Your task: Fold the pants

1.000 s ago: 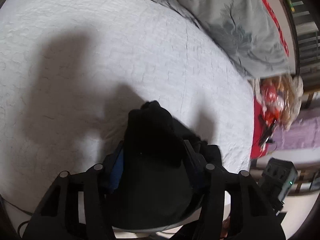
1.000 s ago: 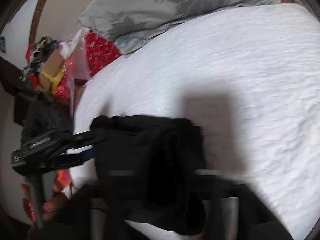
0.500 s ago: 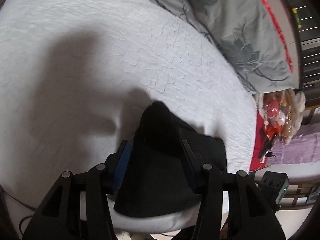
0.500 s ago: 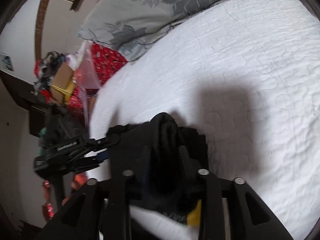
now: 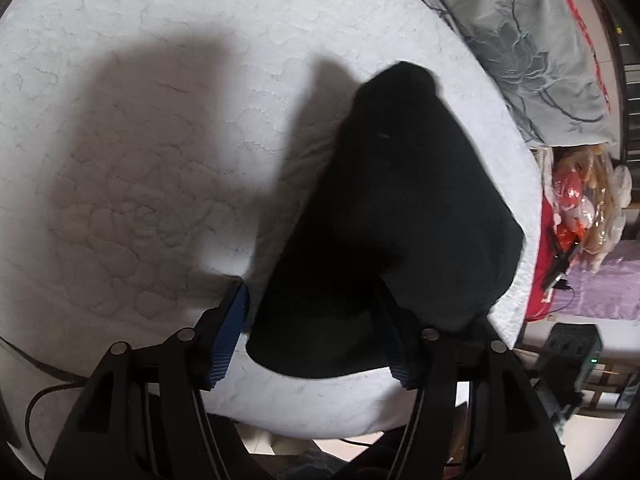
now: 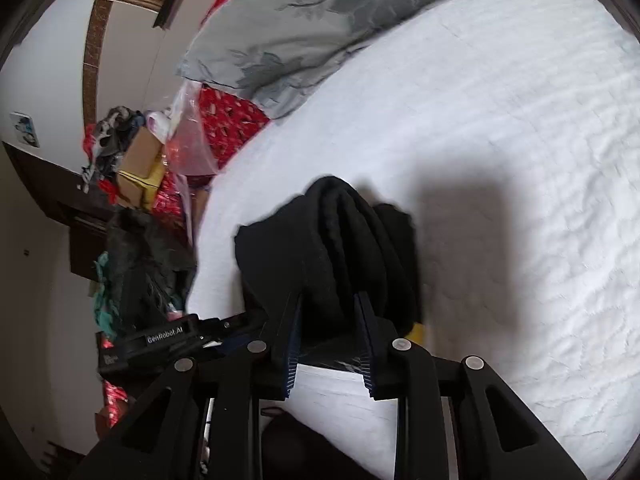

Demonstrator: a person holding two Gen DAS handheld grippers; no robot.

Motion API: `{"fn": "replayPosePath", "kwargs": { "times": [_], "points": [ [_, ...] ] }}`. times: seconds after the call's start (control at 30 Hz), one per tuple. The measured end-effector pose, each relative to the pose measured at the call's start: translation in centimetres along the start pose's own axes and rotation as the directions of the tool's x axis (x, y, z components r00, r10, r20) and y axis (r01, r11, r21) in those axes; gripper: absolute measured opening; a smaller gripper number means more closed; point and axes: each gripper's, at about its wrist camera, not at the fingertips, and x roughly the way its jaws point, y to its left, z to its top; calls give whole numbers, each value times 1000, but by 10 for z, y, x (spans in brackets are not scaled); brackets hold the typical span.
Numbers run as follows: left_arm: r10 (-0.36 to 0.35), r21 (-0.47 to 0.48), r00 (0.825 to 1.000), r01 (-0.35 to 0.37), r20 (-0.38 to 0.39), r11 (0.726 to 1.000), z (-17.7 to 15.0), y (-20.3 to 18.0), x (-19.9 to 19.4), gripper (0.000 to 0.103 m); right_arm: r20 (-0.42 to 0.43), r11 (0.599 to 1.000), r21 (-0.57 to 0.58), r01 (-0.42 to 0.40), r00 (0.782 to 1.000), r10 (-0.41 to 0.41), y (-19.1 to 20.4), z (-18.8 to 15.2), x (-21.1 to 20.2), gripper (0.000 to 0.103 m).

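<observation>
Two grippers I run: the left gripper [image 5: 314,328] has fingers spread around the black pants [image 5: 392,216]; the right gripper [image 6: 330,334] pinches them on the bed [image 6: 500,128].

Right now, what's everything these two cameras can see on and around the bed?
Pants: one, black, bunched near the bed's edge.
Bedspread: one, white quilted, covering the bed.
Pillow: one, grey with a flower print, at the far end of the bed.
Red fabric: one, patterned, beside the pillow.
Cardboard box: one, brown, in the clutter off the bed.
Left gripper: one, black with blue pads, open around the pants.
Right gripper: one, black, fingers either side of a pants fold; grip unclear.
</observation>
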Motion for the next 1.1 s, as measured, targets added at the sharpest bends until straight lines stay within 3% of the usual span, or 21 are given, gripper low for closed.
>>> {"fn": "replayPosePath", "kwargs": {
  "times": [0.07,0.17,0.23,0.33,0.4,0.5,0.57,0.63,0.73,0.8,0.87,0.93,1.1],
  "points": [
    [10,24,1000,-11,3,1000,-1,-4,-5,62,-40,998,39,54,998,-52,-21,-7,17,23],
    [8,65,999,-11,45,998,-7,-11,-24,62,-13,999,45,30,999,-29,-24,-8,14,27],
    [-58,98,992,46,116,994,-12,-21,-49,62,-17,999,51,17,1000,-17,-19,-4,6,31],
    [-109,147,978,83,178,986,-10,-42,-70,64,93,1000,14,9,996,-11,-4,4,-23,36],
    [-111,169,978,81,177,982,-3,-54,-67,64,160,999,-47,-23,987,30,13,9,-33,40],
    [-85,173,985,58,153,983,-4,-58,-48,64,143,990,-133,-54,987,73,34,3,-27,40],
    [-59,155,990,39,129,987,-4,-52,-28,64,122,985,-173,-1,992,23,35,-4,-13,40],
    [-13,153,992,-7,126,988,-4,-48,-11,64,103,988,-141,64,993,-50,17,-6,4,33],
    [7,185,990,-33,140,982,-7,-58,-17,64,69,988,-109,110,992,-103,-4,-7,21,10],
    [-67,232,984,28,164,972,-11,-67,-40,64,59,990,-104,96,994,-90,0,-2,16,17],
    [-99,272,963,28,250,962,-9,-78,-67,64,98,994,-98,53,994,-44,9,4,0,19],
    [-108,274,954,29,279,961,0,-80,-77,64,147,992,-121,46,989,-28,18,11,-11,25],
    [-33,182,975,-7,219,983,44,-67,-42,64,161,980,-183,71,986,-41,35,27,8,25]
  ]
}}
